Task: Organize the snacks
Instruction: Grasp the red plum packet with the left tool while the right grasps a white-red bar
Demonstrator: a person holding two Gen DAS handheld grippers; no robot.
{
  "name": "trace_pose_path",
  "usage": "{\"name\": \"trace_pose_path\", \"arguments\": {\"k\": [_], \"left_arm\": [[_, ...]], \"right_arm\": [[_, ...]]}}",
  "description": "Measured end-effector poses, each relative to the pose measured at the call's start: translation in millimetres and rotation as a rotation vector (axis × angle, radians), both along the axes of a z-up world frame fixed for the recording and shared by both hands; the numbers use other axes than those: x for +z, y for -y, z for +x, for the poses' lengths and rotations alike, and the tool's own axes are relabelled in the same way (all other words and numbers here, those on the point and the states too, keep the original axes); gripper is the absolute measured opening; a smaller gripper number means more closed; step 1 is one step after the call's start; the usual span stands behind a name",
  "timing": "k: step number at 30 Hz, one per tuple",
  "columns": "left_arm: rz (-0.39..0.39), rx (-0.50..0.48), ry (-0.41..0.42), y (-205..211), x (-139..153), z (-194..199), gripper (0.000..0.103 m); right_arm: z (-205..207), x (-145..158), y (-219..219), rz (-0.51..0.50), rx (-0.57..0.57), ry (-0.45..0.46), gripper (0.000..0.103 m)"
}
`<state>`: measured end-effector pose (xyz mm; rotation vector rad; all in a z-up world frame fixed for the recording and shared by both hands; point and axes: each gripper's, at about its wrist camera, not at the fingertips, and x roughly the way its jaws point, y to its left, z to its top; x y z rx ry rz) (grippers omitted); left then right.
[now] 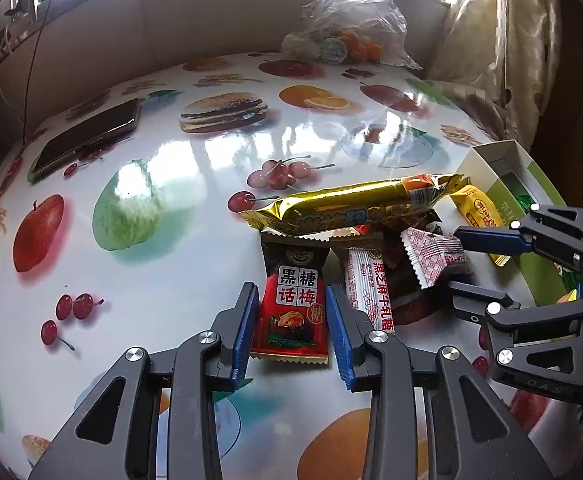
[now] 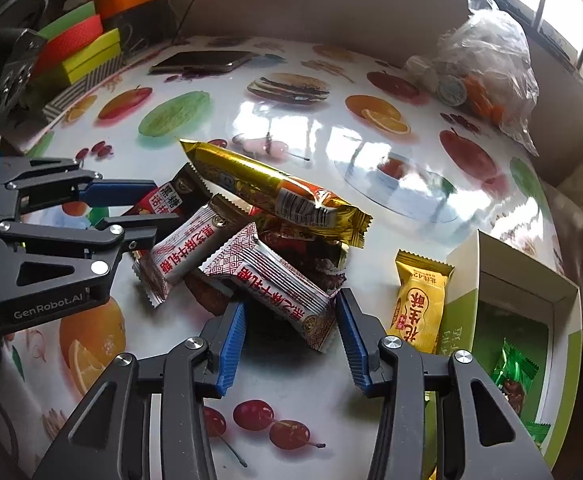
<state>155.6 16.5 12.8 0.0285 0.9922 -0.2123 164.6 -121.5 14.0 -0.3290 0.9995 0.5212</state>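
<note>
Nearest my left camera, the left gripper (image 1: 289, 318) is sitting narrow around the red and black plum candy (image 1: 293, 312); its 2 blue pads are lying against the packet's 2 long edges, so I am judging it clamped on that candy, which is resting on the table (image 1: 163, 216) at the near left end of the snack pile. In my right camera the right gripper (image 2: 291, 330) is at a middling width with the near end of a white sesame nougat (image 2: 281, 288) between its jaws; they have just been closing and have nearly settled; the left pad is looking clear of the wrapper and the right pad is just beside it, so I am not counting this as a hold yet. A second white nougat (image 2: 189, 246) is lying to the left of it, the long gold bar (image 2: 275, 188) is lying across the far side of the pile, and the yellow peanut candy (image 2: 419, 304) is leaning against the open box (image 2: 465, 276) on the right, where green sweets (image 2: 513, 370) are already lying. To do this step well, I am thinking of 2 cares: closing the right jaws across the nougat's padded middle rather than its crimped end, and lifting straight up before swinging right to the box, so the wrappers overlapping it are not dragged along; the glossy foil is likely to slip.
</note>
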Motion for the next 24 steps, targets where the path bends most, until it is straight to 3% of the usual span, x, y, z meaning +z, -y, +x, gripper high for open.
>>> {"name": "trace_pose_path", "arguments": {"k": [2,7,24], "left_arm": [[0.001,0.002,0.002,0.5,0.2,-0.8,0.036],[-0.013,0.006,0.008,-0.5,0.4,-3.6,0.026],[-0.029,0.017,0.045,0.9,10.6,-21.1,0.024]], "right_arm": [[-0.3,0.5,0.2,0.006,-0.006,0.001,0.036],[-2.3,0.8,-0.7,0.012,-0.017,0.006,0.033],[-13.2,4.2,4.6,0.044,-0.082,0.008,0.032]]}}
